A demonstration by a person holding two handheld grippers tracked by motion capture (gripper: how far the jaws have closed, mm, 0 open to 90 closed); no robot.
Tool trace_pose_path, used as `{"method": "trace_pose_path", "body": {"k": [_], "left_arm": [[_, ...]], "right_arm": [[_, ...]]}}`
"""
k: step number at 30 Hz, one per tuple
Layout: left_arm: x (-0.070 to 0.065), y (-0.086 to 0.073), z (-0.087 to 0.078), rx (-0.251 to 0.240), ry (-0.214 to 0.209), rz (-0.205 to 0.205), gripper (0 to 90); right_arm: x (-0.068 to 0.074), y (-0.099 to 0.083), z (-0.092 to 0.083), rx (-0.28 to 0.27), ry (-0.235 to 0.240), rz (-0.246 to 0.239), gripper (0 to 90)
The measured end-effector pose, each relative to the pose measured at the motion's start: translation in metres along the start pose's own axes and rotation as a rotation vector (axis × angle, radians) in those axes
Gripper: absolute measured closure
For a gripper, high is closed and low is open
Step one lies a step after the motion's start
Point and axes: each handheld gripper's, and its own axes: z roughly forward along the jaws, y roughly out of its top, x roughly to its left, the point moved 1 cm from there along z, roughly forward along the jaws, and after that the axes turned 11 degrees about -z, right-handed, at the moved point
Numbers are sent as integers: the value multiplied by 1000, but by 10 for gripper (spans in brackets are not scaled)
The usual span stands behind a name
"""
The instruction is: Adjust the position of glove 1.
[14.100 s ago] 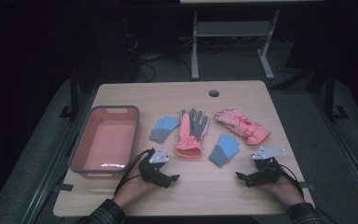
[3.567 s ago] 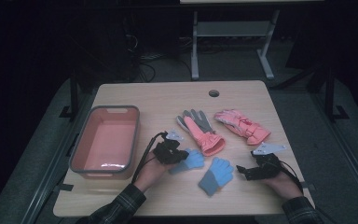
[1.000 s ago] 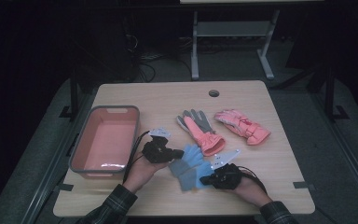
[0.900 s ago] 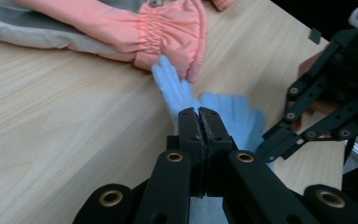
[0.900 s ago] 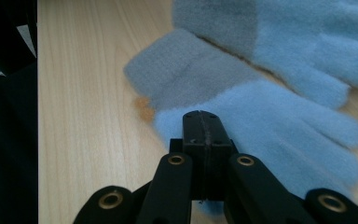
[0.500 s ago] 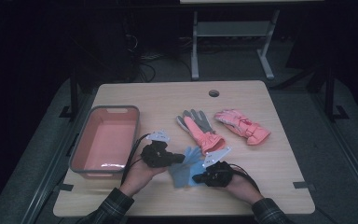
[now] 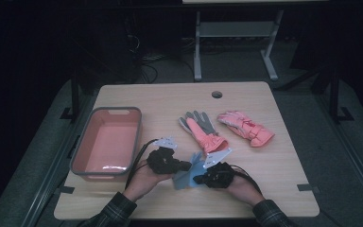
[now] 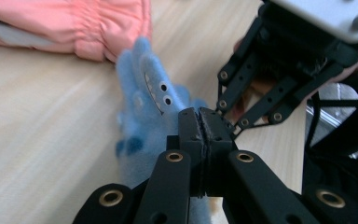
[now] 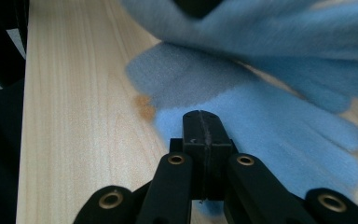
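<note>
- Left side: pink tub (image 7: 106, 142) blocks, close by left gripper (image 7: 185, 166).
- Far side: two pink gloves (image 7: 203, 131), (image 7: 246, 127) in the way.
- Right part of tabletop (image 7: 288, 161) bare, room to pass.
- Near edge bare too.

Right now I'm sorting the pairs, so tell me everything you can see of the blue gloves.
The blue gloves are two small, fuzzy, fleece-like gloves lying together near the table's front edge, between the two hands. One bears a cartoon face with eyes and a toothy grin. Its fingertips point toward the pink glove. The left gripper and right gripper both have their jaws shut at the gloves; whether fabric is pinched between them I cannot tell. One glove overlaps the other, which lies flat with spread fingers.
</note>
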Motion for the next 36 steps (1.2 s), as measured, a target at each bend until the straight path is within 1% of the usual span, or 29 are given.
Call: {"method": "trace_pose_path", "body": {"k": [1, 2, 4, 5, 8, 9, 11, 12, 13, 14, 16, 18, 19, 20, 22, 23, 24, 25, 26, 27, 28, 29, 30, 31, 32, 33, 34, 35, 36], "left_arm": [[0, -1, 2, 14, -6, 1, 887], [0, -1, 2, 14, -6, 1, 887], [-2, -3, 5, 38, -15, 11, 887], [-3, -4, 8, 57, -19, 23, 886], [-4, -6, 10, 72, -20, 26, 886], [-4, -6, 10, 75, -20, 27, 886], [-4, -6, 11, 74, -25, 30, 886], [-4, -6, 11, 74, -25, 30, 886], [-4, -6, 11, 77, -30, 34, 884], [-4, -6, 12, 78, -34, 32, 878], [-4, -7, 11, 78, -40, 38, 853], [-4, -6, 9, 73, -57, 37, 831], [-4, -6, 9, 73, -57, 37, 800], [-4, -5, 8, 65, -62, 38, 757], [-3, -5, 6, 64, -61, 40, 715], [-3, -5, 6, 64, -61, 40, 681], [-1, -5, 6, 58, -54, 32, 640], [-1, -5, 6, 58, -54, 32, 595], [1, -5, 7, 58, -28, 51, 552], [2, -5, 8, 57, -11, 58, 512], [2, -5, 9, 55, 3, 63, 470], [2, -5, 9, 55, 3, 63, 431], [2, -5, 12, 55, 29, 78, 382], [2, -5, 12, 55, 29, 78, 332], [4, -6, 14, 64, 37, 89, 332], [4, -6, 16, 71, 50, 93, 278], [5, -6, 18, 80, 62, 105, 257], [5, -6, 22, 92, 84, 120, 244], [5, -6, 22, 92, 84, 120, 228]], "right_arm": [[1, 0, 0, -4, 4, 14, 898], [1, 0, 0, -4, 4, 14, 898], [1, 0, 0, -6, 6, 16, 898], [0, 0, -1, -4, 3, 14, 898], [0, -1, -3, -1, -6, 2, 897], [1, -2, -6, 3, -12, 9, 897], [-3, -10, -17, 4, -40, 18, 897], [-3, -10, -17, 4, -40, 18, 897], [-6, -17, -26, 4, -60, 45, 897], [-8, -19, -29, 5, -67, 52, 896], [-12, -24, -36, 0, -85, 62, 887], [-14, -27, -43, -7, -99, 81, 869], [-14, -27, -43, -7, -99, 81, 869], [-17, -30, -50, -14, -117, 94, 816], [-20, -34, -56, -18, -138, 109, 733], [-20, -34, -56, -18, -138, 109, 733], [-23, -40, -62, -15, -170, 133, 615], [-23, -40, -62, -15, -170, 133, 615], [-27, -46, -68, -10, -210, 160, 510], [-29, -49, -71, -7, -229, 171, 470], [-30, -52, -73, -5, -245, 183, 440], [-32, -54, -75, -3, -254, 188, 406], [-33, -57, -77, -1, -273, 192, 377], [-35, -59, -79, 1, -288, 200, 351], [-35, -59, -79, 1, -288, 200, 351], [-39, -67, -83, 5, -314, 203, 292], [-40, -71, -84, 13, -319, 212, 273], [-41, -74, -85, 26, -326, 218, 249], [-41, -74, -85, 26, -326, 218, 249]]}}
